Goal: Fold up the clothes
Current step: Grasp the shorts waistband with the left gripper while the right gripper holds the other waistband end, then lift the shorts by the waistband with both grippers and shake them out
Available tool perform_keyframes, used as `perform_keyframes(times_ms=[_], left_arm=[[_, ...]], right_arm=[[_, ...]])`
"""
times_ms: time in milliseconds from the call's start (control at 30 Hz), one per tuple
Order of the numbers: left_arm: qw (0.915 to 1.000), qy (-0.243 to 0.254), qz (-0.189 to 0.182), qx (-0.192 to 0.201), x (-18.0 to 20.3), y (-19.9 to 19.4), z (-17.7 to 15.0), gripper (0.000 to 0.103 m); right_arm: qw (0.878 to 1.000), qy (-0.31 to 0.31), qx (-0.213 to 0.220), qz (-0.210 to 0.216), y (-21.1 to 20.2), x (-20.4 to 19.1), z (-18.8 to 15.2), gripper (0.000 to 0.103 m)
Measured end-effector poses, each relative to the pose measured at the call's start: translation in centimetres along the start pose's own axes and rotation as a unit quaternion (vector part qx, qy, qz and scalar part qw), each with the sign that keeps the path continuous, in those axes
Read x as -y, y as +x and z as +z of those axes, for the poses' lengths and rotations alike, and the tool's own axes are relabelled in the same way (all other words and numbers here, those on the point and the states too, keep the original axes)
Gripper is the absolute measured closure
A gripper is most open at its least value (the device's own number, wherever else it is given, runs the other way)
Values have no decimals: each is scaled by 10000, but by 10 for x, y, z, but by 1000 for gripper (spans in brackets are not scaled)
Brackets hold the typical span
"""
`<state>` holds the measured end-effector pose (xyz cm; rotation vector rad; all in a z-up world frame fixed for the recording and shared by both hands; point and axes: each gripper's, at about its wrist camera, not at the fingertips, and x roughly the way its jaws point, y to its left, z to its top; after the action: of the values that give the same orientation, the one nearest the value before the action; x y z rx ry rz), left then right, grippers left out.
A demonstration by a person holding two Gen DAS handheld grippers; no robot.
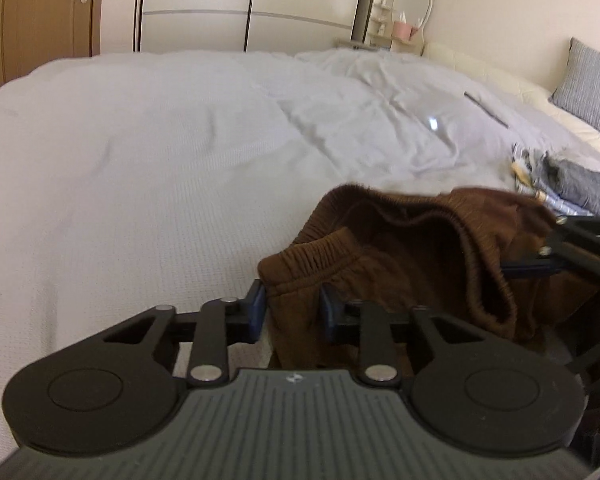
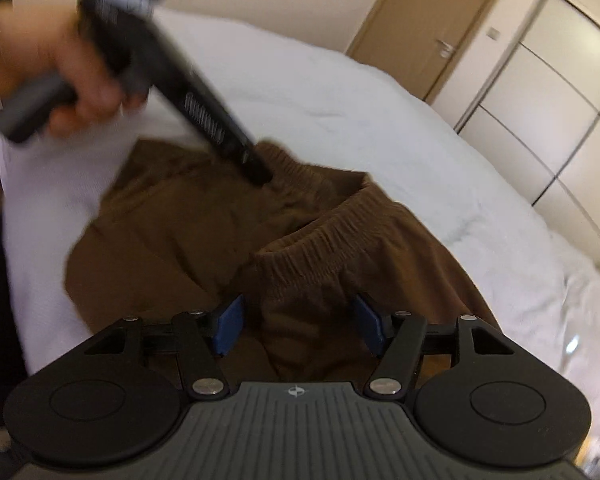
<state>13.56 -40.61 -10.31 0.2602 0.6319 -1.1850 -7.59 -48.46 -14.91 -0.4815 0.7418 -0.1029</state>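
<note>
Brown trousers (image 1: 412, 248) with an elastic waistband lie crumpled on the pale bed cover (image 1: 140, 168). My left gripper (image 1: 292, 308) has one end of the waistband bunched between its blue pads, which press on the cloth. In the right wrist view the left gripper (image 2: 262, 176) reaches down onto the waistband, held by a person's hand (image 2: 52, 68). My right gripper (image 2: 300, 328) stands open, its blue pads apart on either side of another stretch of the trousers (image 2: 312, 248) without pinching it. The right gripper (image 1: 540, 246) also shows at the trousers' right side.
A small heap of grey and patterned clothes (image 1: 560, 184) lies on the bed to the right, below a grey pillow (image 1: 592, 88). White wardrobe doors (image 1: 252, 4), a wooden door (image 1: 48, 12) and a shelf with an oval mirror (image 1: 414, 0) stand beyond the bed.
</note>
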Motion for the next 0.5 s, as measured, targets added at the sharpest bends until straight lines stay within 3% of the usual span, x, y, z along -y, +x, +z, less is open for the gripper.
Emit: perform_keyframes(times_ms=[33,67,133,333,500], left_arm=[[10000,16,-21,63,1,-4,2,83],[9999,32,-41,127,2,-8,4,83],[9996,84,-88,242,4,-15,7,83],[9971,342,-75,679,20,-45,26,85],[9852,837,12,1496,46,-117,48,86]], right_arm=[[10000,38,13,-28,2,1,0,50],[9999,154,35,-29,1,4,0,71],[9990,436,115,-49,-4,12,0,89],[9900,1112,571,-647,-63,43,-2,99],[9730,1396,1193,-1401,-143,63,4,99]])
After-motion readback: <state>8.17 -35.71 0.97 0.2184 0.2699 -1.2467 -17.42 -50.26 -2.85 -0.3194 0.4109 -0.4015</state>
